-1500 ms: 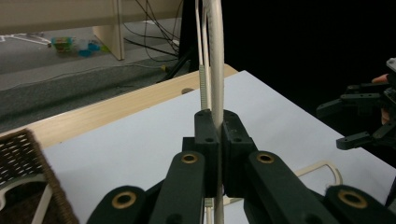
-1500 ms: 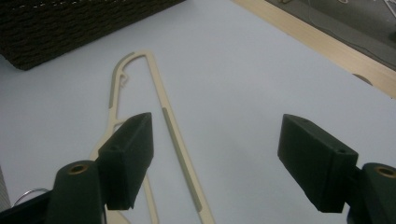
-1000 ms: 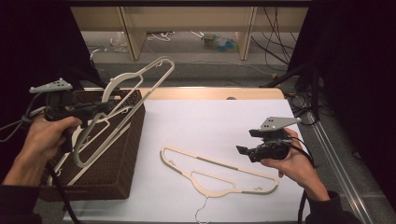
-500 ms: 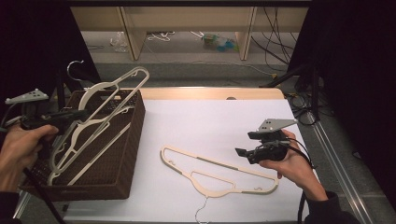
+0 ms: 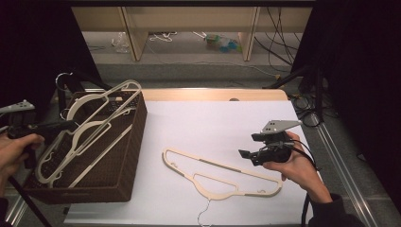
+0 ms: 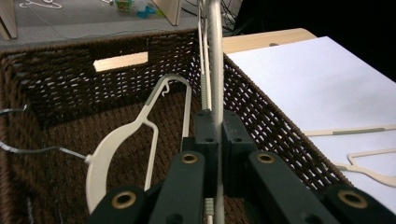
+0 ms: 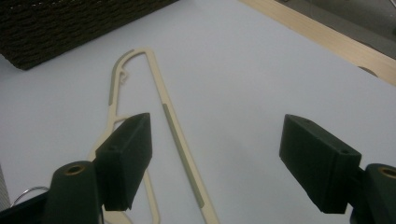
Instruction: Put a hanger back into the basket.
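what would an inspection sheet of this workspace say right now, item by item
surface: white sheet over a wooden table.
job's things: dark wicker basket at left with cream hangers inside; one held hanger tilted over its rim; another cream hanger flat on the sheet.
clutter: nothing seen on the table.
grippers: left gripper shut on the held hanger; right gripper open above the flat hanger.
cables: one trails from the right gripper; black cables on the floor beyond.
surroundings: wooden shelf legs, dark curtains.
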Action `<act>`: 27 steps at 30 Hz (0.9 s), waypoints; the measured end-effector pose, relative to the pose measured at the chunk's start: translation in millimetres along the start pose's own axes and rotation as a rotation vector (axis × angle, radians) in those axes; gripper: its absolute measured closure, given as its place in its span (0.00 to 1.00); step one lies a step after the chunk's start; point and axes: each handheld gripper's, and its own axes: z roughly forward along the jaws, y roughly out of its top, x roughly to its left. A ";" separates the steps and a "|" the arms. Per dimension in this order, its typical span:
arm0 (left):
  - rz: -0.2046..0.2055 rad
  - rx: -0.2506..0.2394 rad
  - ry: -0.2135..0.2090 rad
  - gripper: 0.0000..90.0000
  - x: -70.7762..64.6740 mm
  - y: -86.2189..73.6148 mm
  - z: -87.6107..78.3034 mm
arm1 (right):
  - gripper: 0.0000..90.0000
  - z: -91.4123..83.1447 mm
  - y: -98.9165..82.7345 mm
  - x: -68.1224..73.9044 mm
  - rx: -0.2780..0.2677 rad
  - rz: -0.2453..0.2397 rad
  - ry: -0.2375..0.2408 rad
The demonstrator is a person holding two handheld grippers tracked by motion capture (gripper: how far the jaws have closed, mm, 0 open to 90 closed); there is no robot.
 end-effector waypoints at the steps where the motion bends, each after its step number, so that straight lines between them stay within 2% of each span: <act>1: -0.004 0.004 -0.009 0.97 1.2 -1.4 -2.0 | 0.29 -0.1 -0.1 -0.4 -0.002 0.001 -0.001; 4: -0.018 0.018 -0.017 0.97 7.1 -7.3 -6.8 | 0.29 -0.1 -0.3 -0.3 0.004 0.009 0.004; 9: -0.050 0.049 -0.015 0.97 13.7 -20.4 -4.9 | 0.29 0.3 -0.1 -0.6 0.001 0.004 -0.001; 13: -0.067 0.067 -0.034 0.97 18.0 -30.7 3.1 | 0.29 0.7 -0.2 0.1 0.002 0.005 -0.004; 18: -0.103 0.103 -0.021 0.96 22.8 -39.7 14.7 | 0.29 1.6 -0.3 -0.2 0.004 0.004 -0.005; 21: -0.115 0.143 0.018 0.96 24.0 -44.0 23.2 | 0.29 1.2 -0.5 -1.0 0.006 0.001 0.001; 22: -0.108 0.166 0.029 0.96 24.0 -44.6 24.7 | 0.29 1.1 -0.5 -1.2 0.005 0.001 0.000; 24: -0.114 0.181 0.063 0.95 23.8 -46.8 26.8 | 0.29 1.3 -0.9 -1.0 0.004 0.004 -0.001; 25: -0.111 0.192 0.085 0.94 24.0 -47.8 26.9 | 0.29 1.3 -1.1 -0.7 0.006 0.007 -0.001; 26: -0.078 0.223 0.116 0.94 25.9 -48.7 26.4 | 0.29 1.6 -1.1 -0.6 0.007 0.008 -0.001; 27: -0.084 0.237 0.154 0.93 26.6 -49.5 26.9 | 0.29 1.8 -1.1 -0.3 0.008 0.008 0.001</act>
